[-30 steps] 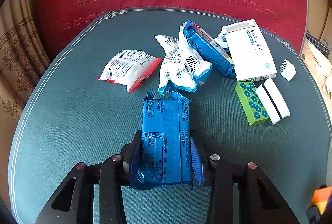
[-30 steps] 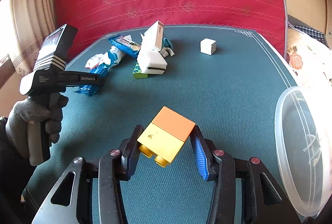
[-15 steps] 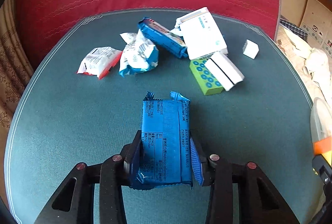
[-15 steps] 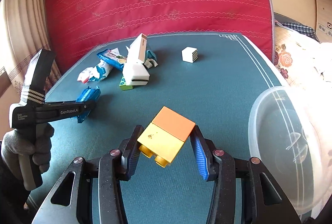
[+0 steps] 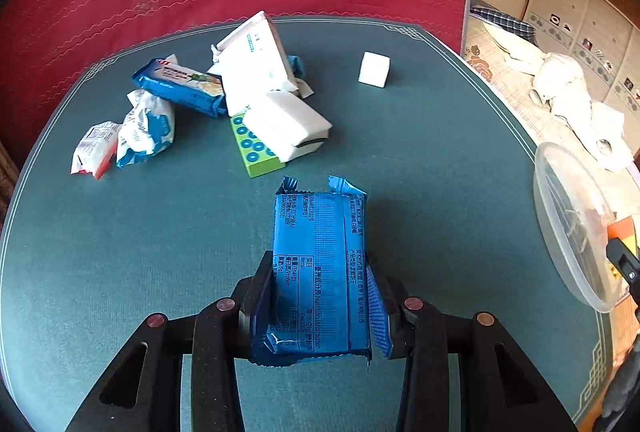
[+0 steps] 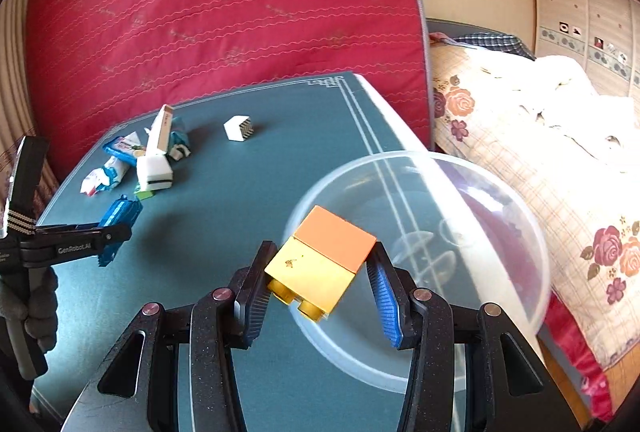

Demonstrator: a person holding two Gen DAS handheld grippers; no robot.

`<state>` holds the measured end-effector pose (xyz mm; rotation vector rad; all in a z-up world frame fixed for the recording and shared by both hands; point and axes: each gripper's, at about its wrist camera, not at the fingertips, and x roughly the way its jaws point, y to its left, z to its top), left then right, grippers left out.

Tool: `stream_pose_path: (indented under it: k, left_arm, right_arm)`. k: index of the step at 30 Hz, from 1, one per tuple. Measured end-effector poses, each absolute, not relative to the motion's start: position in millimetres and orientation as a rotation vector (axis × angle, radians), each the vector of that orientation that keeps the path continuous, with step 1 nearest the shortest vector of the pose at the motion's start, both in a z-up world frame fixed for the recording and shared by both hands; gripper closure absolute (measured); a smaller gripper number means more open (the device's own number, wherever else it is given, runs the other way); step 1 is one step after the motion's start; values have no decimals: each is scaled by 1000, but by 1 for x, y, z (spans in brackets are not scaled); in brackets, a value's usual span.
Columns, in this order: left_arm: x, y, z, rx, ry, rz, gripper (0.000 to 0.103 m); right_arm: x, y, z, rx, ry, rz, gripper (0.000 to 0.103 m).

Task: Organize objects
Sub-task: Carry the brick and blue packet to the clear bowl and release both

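Since the earlier frame the right tool (image 6: 320,282), pinching a yellow-orange block (image 6: 320,258), has swung over the clear bowl (image 6: 500,216), while the left tool (image 5: 320,306) grips a blue packet (image 5: 318,272); a pile (image 5: 240,103) beyond awaits sorting.

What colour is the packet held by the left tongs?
Blue packet with dark print, seen best in left wrist view.

White lettering "GenRobot.AI" runs along the black handheld left gripper (image 6: 114,234). The blue foil snack packet (image 5: 320,272) shows "Nutrition Information" (its other print is too small to read).
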<state>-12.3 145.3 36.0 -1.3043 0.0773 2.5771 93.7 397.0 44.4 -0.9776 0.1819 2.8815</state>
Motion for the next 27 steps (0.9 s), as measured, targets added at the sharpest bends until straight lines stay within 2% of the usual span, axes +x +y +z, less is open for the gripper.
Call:
stream_pose_path:
  k: [7,27]
  left_arm:
    - [-10,186,43,-1259,130,2523,59]
    - [7,292,60,-1139,224,2289,59]
  right_arm:
    - [100,444,35,-980,274,2765,55]
    - [107,474,39,-903,338,2660,54]
